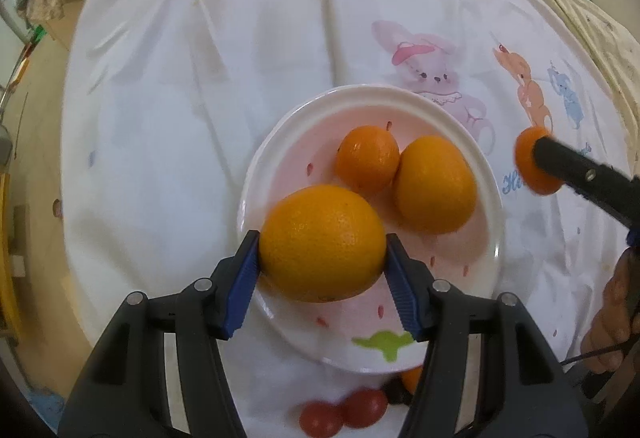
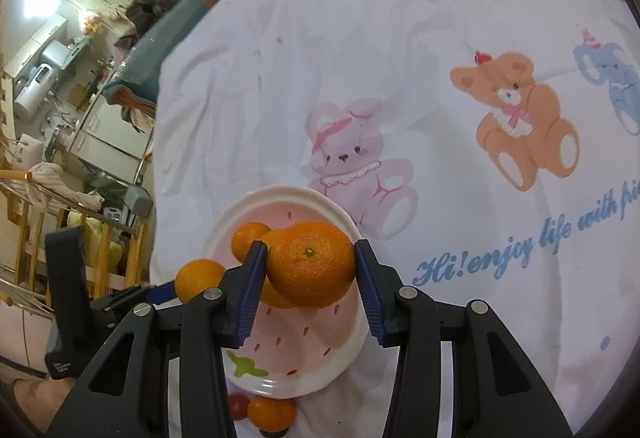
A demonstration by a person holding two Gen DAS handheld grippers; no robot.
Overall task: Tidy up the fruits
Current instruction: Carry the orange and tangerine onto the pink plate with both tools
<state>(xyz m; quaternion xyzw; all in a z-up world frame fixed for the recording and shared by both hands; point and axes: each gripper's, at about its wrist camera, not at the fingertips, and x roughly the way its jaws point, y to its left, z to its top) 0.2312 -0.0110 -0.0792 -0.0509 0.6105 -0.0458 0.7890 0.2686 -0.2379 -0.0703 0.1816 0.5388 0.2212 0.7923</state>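
A pink strawberry-pattern plate [image 1: 486,206] lies on a white cartoon-print cloth. It holds a small tangerine [image 1: 367,157] and an orange [image 1: 436,184]. My left gripper [image 1: 322,246] is shut on a large orange [image 1: 322,242] just above the plate's near side. My right gripper [image 2: 310,266] is shut on a tangerine [image 2: 311,264], held above the plate [image 2: 348,354]; it shows at the right of the left wrist view [image 1: 534,168]. In the right wrist view the left gripper's orange [image 2: 199,278] shows at the plate's left.
Two red tomatoes [image 1: 340,412] and a tangerine [image 1: 412,380] lie on the cloth in front of the plate; the tangerine [image 2: 271,414] and a tomato [image 2: 239,405] also show in the right wrist view. The cloth's left edge drops to a cluttered room [image 2: 60,138].
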